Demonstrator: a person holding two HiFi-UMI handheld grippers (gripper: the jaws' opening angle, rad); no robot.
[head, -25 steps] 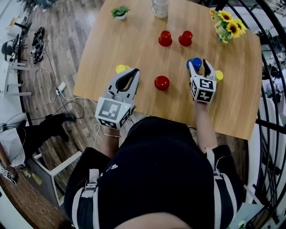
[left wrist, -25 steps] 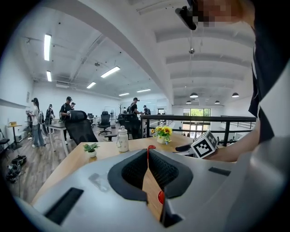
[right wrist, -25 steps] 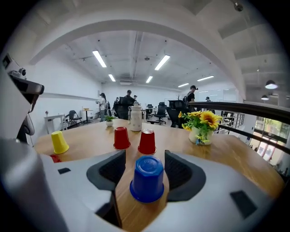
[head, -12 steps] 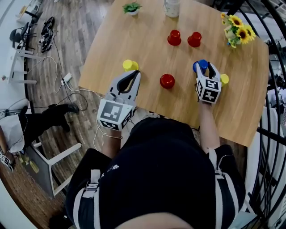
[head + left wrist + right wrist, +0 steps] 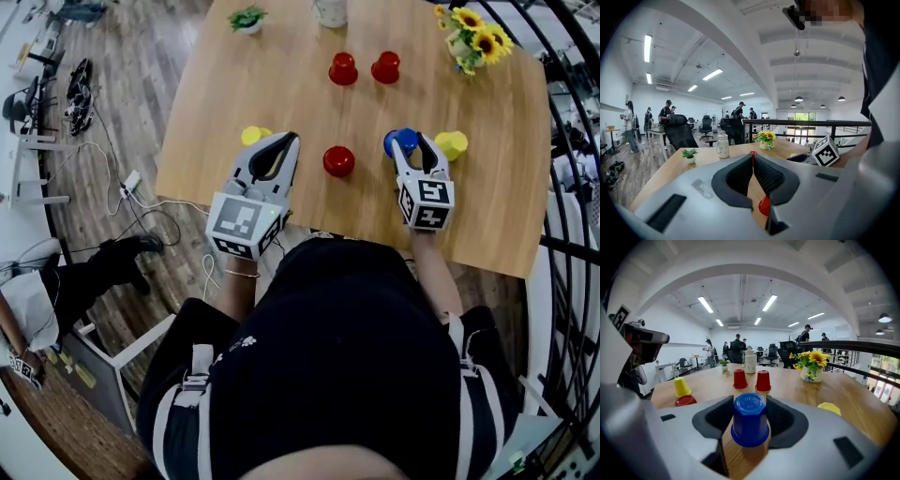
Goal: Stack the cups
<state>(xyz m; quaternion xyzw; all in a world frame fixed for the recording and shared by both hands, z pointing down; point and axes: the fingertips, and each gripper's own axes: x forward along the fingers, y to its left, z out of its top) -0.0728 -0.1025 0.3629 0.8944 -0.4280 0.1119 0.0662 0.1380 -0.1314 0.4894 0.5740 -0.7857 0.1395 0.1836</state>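
Sunflowers (image 5: 476,39), a potted plant (image 5: 248,19) and a white bottle (image 5: 330,11) line the worktop's (image 5: 281,94) far side, well apart from your tools. Your right tool (image 5: 413,145) pinches the upturned blue cup (image 5: 750,420), with a yellow cup (image 5: 452,143) just beside it. Your left tool (image 5: 290,140) is pressed together on nothing, near the other yellow cup (image 5: 253,136). You have three red cups (image 5: 338,160), two yellow, one blue.

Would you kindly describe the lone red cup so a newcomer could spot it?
On the wooden table, look between the left tongs and the right tongs, which hold a blue cup. The red cup stands there alone; the other two red cups sit side by side farther back.
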